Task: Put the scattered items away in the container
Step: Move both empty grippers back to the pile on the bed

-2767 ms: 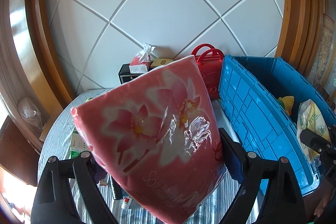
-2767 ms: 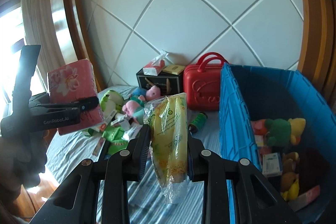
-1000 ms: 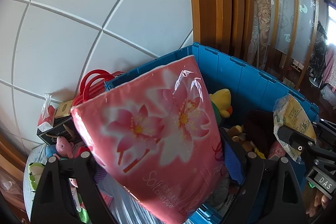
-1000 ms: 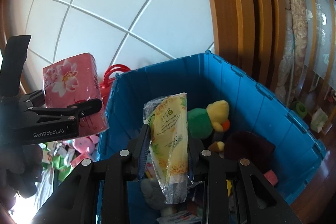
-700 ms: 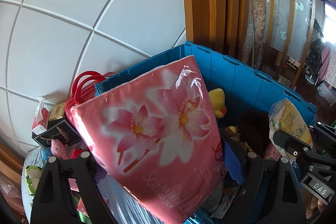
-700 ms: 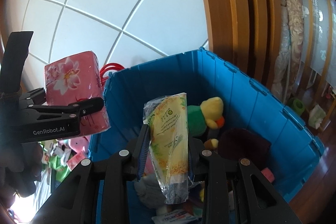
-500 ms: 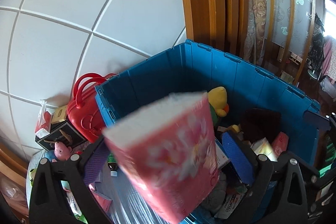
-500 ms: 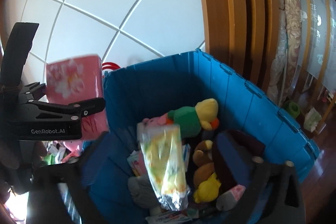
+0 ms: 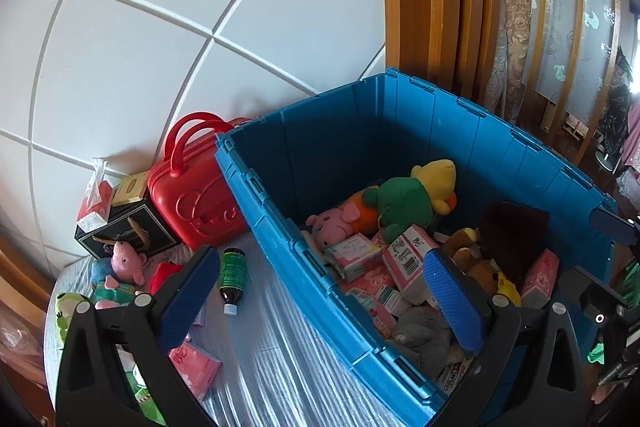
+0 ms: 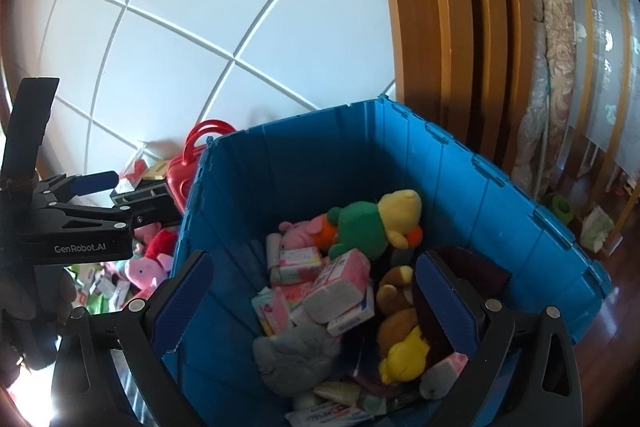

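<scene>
- While your left gripper (image 9: 320, 301) straddles the big blue plastic crate's (image 9: 280, 227) near wall, jaws just sprung wide, nothing sits between them.
- Your right gripper (image 10: 314, 301) gapes empty above the plush toys (image 10: 362, 223) and pink tissue packs (image 10: 340, 281) inside.

Storage bin (image 9: 280, 223) sitting on the striped cover (image 9: 272, 343), plush toys (image 9: 404, 199) and packets (image 9: 404, 255) lying inside it, small suitcase (image 9: 200, 203) standing just left of it against the wall, bottle (image 9: 231, 275) lying before the suitcase.
</scene>
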### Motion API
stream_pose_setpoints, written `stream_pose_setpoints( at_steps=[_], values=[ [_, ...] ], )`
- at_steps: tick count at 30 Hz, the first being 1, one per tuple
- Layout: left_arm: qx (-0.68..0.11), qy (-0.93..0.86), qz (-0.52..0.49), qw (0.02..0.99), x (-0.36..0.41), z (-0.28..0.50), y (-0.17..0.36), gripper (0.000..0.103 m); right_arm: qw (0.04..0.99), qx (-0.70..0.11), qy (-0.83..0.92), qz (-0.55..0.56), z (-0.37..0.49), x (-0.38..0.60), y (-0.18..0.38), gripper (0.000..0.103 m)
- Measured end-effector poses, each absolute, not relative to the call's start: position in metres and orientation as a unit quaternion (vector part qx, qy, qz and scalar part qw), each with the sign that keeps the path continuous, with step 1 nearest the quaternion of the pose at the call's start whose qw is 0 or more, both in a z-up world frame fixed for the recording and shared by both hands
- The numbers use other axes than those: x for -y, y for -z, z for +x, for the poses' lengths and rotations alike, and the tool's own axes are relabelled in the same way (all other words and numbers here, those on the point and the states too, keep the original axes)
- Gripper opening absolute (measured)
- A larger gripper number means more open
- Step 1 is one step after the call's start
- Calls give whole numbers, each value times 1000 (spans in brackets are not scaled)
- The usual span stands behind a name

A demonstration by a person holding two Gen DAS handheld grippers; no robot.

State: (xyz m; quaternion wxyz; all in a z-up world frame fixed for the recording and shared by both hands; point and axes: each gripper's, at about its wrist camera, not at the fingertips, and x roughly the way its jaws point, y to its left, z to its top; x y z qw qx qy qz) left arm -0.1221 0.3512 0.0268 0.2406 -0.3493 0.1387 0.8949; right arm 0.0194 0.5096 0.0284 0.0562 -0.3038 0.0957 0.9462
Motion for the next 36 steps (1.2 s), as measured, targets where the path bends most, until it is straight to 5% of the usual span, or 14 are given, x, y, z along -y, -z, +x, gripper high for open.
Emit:
stream_pose_setpoints(
  at_steps=[20, 36],
  values=[
    [-82, -899, -399, 160, -175, -116, 15, 103, -28, -38, -945, -323, -7, -372, -30, 103],
    [-39, -879, -469, 81, 5, -119, 90, 103, -87, -17, -920, -382, -36, -236, 23, 103]
  ],
)
